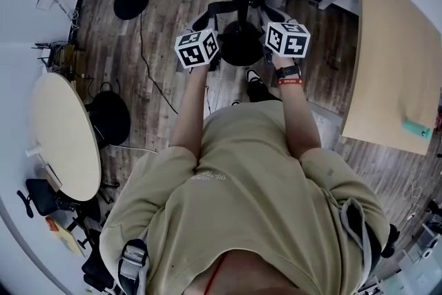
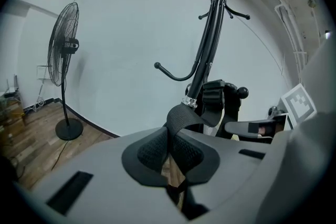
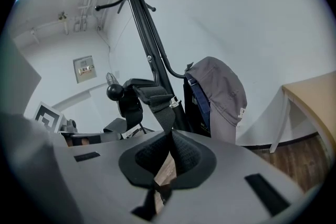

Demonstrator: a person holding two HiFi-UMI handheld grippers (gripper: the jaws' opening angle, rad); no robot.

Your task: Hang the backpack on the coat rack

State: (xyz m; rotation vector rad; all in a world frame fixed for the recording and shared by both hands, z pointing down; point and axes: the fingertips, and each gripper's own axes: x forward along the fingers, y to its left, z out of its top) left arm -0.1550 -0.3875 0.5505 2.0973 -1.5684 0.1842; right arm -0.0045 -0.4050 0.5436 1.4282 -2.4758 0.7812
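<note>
L gripper (image 2: 168, 152) & R gripper (image 3: 170, 152): fingers both clenched on backpack strap (image 2: 185, 115), stretched btwn them just beside coat rack (image 2: 209, 50) hook (image 2: 240, 94). Risk: webbing misses ball tip at let-go, so all drops to floor (image 1: 166, 24).

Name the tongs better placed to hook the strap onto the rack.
Left, probably: left tongs hold the strap below a free hook; beside the right tongs hangs a grey garment.

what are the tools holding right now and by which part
Left tool and right tool are each shut on black webbing strap, which runs up toward the coat rack.
</note>
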